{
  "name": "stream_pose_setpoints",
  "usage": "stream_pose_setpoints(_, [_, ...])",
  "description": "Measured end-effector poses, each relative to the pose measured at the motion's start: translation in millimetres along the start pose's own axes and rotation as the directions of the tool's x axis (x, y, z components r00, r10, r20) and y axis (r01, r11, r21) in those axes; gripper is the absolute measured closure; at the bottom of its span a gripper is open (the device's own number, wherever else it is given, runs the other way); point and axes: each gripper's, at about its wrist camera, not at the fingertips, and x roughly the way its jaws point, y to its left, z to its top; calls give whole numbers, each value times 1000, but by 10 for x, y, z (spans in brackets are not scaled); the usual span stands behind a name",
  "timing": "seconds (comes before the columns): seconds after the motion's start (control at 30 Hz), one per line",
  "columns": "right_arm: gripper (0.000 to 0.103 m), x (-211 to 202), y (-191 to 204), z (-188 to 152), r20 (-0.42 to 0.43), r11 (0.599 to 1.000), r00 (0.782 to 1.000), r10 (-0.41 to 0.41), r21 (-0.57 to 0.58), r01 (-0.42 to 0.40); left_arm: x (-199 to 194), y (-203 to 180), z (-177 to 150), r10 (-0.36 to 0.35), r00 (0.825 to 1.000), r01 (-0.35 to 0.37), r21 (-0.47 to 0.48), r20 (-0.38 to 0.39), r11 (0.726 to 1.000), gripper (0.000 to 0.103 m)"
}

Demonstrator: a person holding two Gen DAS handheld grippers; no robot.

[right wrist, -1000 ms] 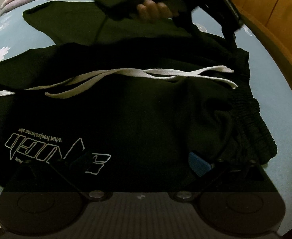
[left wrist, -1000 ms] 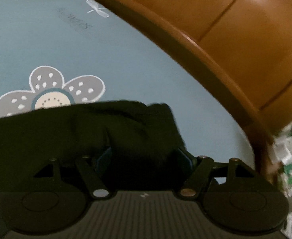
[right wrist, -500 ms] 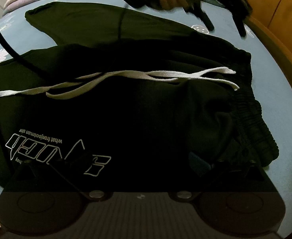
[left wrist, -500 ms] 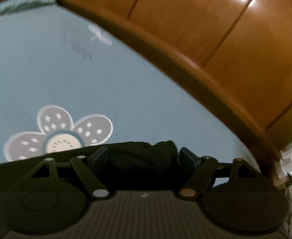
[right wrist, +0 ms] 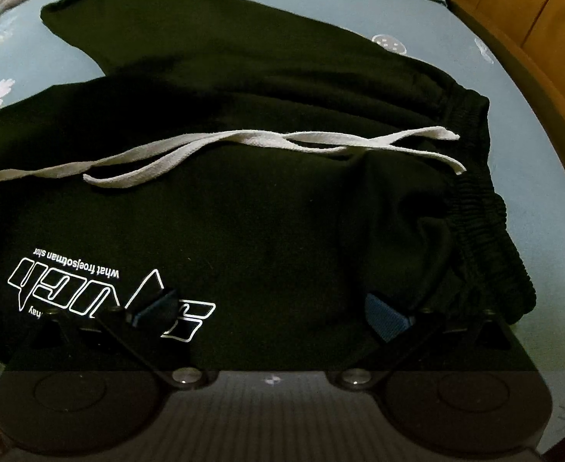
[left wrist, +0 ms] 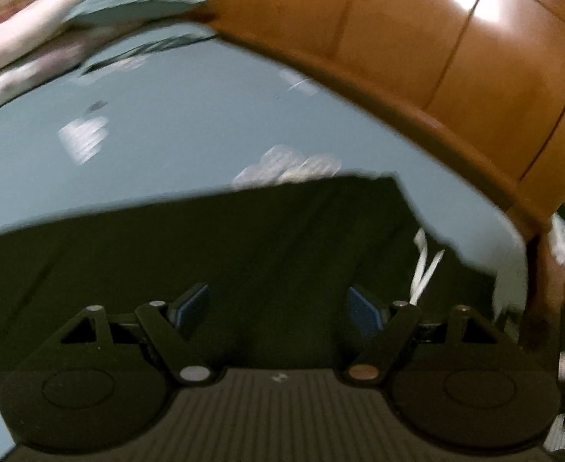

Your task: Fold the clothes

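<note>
So the black sweatpants [right wrist: 267, 200] are lying spread over the blue bedsheet [right wrist: 544, 200], filling pretty much everything ahead of the right gripper [right wrist: 271, 308], and I'm reading this as early-to-middle of the fold: one leg is looking laid over the other, with the far leg poking out toward the top left beyond the fingers, but the whole length is still stretched out flat, so the lengthwise folds are looking like they're still to come. The fabric is reading as soft, thick, matte fleece-type stuff, bunching into a rounded hump just ahead of the right finger. Off to the right of that, the ribbed elastic waistband [right wrist: 486, 231] is curving down in tight gathers. The white drawstring [right wrist: 221, 150] is lying flat and ribbon-like across the pants, well ahead of the fingertips, its two tails crossing. A white outline logo [right wrist: 101, 285] is sitting right by the left finger, upside down from here. The right gripper is standing wide with nothing pinched, pads hovering over cloth. The left gripper [left wrist: 278, 304] is also gaping wide and empty, with a flat, smooth panel of the same pants ahead of it, and a glossy curved wooden bed frame [left wrist: 417, 61] running beyond.
</note>
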Motion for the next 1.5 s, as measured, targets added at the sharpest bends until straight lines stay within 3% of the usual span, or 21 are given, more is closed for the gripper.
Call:
stream_pose_setpoints(0.1, [0, 8, 24, 19, -18, 1000, 1000, -10, 16, 11, -329, 172, -543, 96, 994, -99, -62, -56, 993, 24])
stream_pose_setpoints(0.2, [0, 3, 49, 16, -16, 999, 1000, -21, 28, 21, -537, 246, -1167, 175, 972, -195, -121, -156, 973, 25])
stream_pose_setpoints(0.33, [0, -42, 87, 57, -41, 999, 999, -25, 38, 27, -598, 123, -1813, 195, 953, -232, -148, -230, 961, 24])
stream_pose_setpoints(0.4, [0, -104, 129, 103, -46, 999, 999, -10, 38, 12, -566, 76, -2029, 185, 954, -226, -161, -234, 961, 24])
stream_pose_setpoints(0.53, [0, -269, 291, 242, 7, 1000, 1000, 1, 23, -1, -430, 99, -2186, 189, 958, -232, -193, -215, 954, 24])
stream_pose_setpoints(0.7, [0, -322, 568, 430, 25, 998, 998, 55, 7, -55, -308, 318, -2138, 190, 970, -217, -185, -153, 958, 21])
stream_pose_setpoints(0.83, [0, -306, 867, 570, 26, 993, 993, 114, -32, -113, -393, 466, -2041, 202, 971, -224, -201, -125, 954, 22])
stream_pose_setpoints(0.97, [0, -290, 1198, 627, 10, 978, 982, 190, -84, -189, -627, 529, -2155, 235, 966, -252, -205, -106, 946, 22])
stream_pose_setpoints(1.23, [0, -128, 1855, 603, -59, 941, 958, 282, -176, -288, -886, 885, -2686, 321, 928, -367, -323, -188, 872, 22])
stream_pose_setpoints(1.33, [0, -11, 2026, 573, -117, 938, 955, 273, -187, -291, -950, 1064, -2773, 332, 927, -375, -363, -177, 853, 21])
stream_pose_setpoints(1.5, [0, 24, 2215, 503, -115, 928, 975, 191, -303, -217, -1103, 1381, -2887, 365, 911, -412, -414, -191, 812, 21])
